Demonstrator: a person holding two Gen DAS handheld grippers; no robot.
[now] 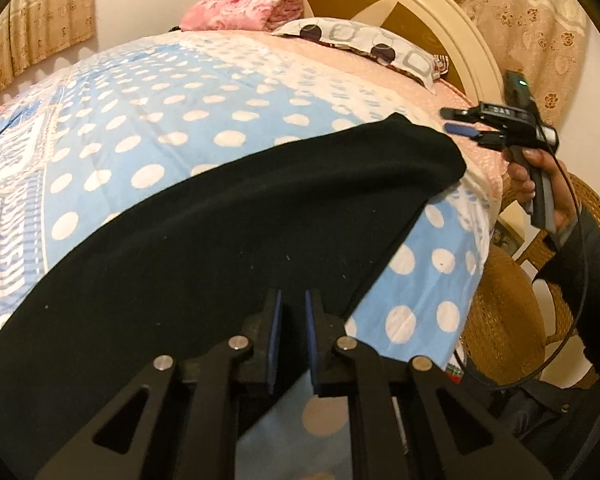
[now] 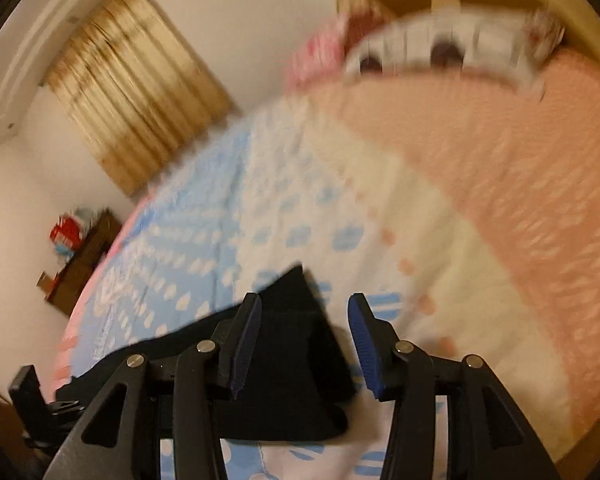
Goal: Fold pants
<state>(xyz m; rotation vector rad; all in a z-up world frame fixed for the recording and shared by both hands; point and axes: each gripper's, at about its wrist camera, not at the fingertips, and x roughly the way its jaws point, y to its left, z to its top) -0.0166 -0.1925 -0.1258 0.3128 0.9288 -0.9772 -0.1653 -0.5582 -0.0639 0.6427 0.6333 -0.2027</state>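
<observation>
**A:** ok so biggest thing we've got is the bed (image 1: 204, 92), one polka-dot bedspread over it in blue, white and peach. Its near edge drops out of frame in both views. Behind it there's one headboard (image 1: 452, 20), top cut off, and curtains (image 1: 36, 28) on both sides.

**B:** yep. Then the pants (image 1: 228, 216), one black pair, lying flat across the near side of the bed. In the left wrist view we lose the left end at the frame edge, so we can't tell how they're folded.

**A:** the right wrist view is badly smeared. We make out one corner of the black cloth and one spotted pillow (image 1: 364, 46), plus one pink blanket (image 1: 244, 6) beside it.

**B:** grippers, two. The left gripper (image 1: 291, 300) is closed down, pads nearly together over the pants' edge; we can't tell if cloth is pinched. The right gripper (image 2: 304, 312) has its jaws apart, cloth below and between them but not pressed.

**A:** one hand (image 1: 540, 176) shows on its handle, sleeve cut off.
</observation>
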